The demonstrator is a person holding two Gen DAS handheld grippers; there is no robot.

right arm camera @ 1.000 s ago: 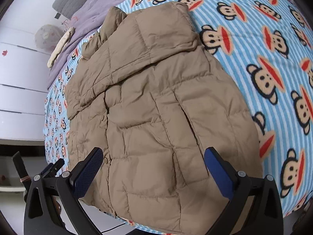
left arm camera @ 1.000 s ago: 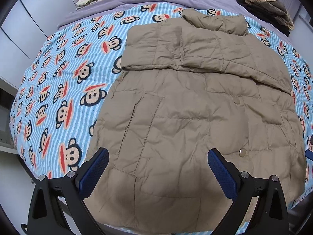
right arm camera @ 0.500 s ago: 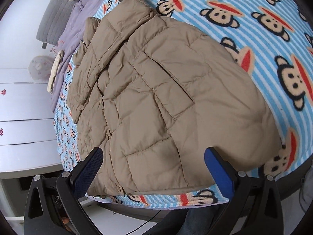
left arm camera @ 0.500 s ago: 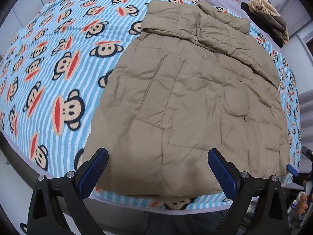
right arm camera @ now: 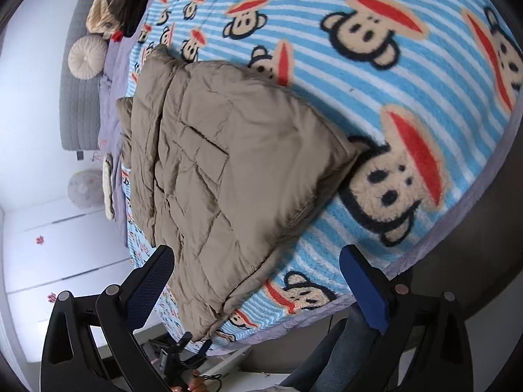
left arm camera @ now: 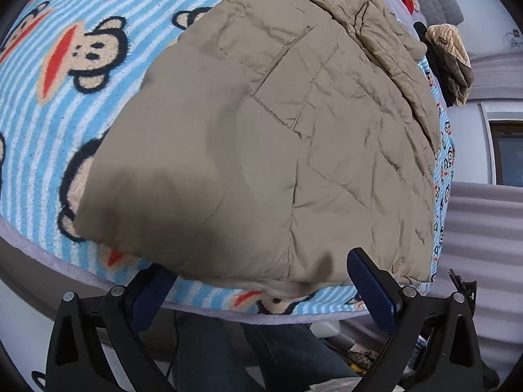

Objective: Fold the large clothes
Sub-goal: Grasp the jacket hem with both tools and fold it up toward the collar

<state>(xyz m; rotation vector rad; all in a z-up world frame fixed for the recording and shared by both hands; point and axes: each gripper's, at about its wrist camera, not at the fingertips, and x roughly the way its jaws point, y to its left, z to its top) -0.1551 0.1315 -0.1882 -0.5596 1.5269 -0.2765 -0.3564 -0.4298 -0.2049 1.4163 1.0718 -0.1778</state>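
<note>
A tan quilted puffer jacket [left arm camera: 278, 137] lies flat on a bed, its sleeves folded across the chest and its hem near the bed's front edge. It also shows in the right wrist view [right arm camera: 222, 176]. My left gripper [left arm camera: 261, 294] is open and empty, low at the bed's edge just below the jacket's hem. My right gripper [right arm camera: 258, 287] is open and empty, close to the hem's right corner. The other gripper's tip [right arm camera: 183, 343] peeks out under the hem's far end.
The bed carries a blue striped monkey-print blanket [left arm camera: 65, 75], also in the right wrist view [right arm camera: 376, 81]. A pile of dark and striped clothes [left arm camera: 447, 62] lies at the far end by a grey headboard [right arm camera: 78, 98]. The person's jeans-clad legs [left arm camera: 278, 352] stand at the bed's edge. White drawers [right arm camera: 49, 261] stand left.
Both grippers have dropped lower and pulled back toward the bed's front edge, so the jacket's hem now sits right in front of the open fingers. The jacket has not moved.
</note>
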